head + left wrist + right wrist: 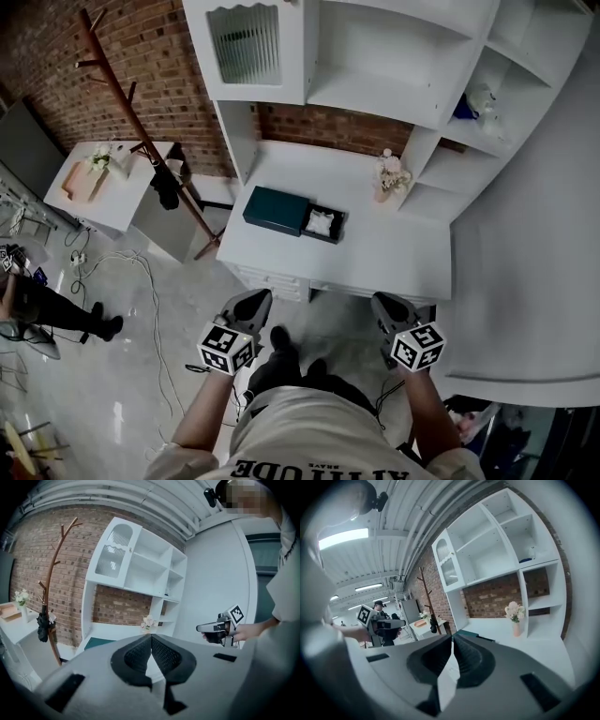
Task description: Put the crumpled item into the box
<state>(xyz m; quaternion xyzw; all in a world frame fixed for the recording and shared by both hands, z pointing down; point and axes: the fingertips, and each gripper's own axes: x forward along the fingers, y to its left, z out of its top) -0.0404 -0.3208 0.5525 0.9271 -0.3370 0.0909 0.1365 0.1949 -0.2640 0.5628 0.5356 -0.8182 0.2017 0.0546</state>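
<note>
Holding grey left gripper and grey right gripper fully closed, gripping nothing (pads meeting), hovering well short of white crumpled item lying in small black open box.

Two grippers, one box, one crumpled item — two flower vases, one coat rack.
</note>
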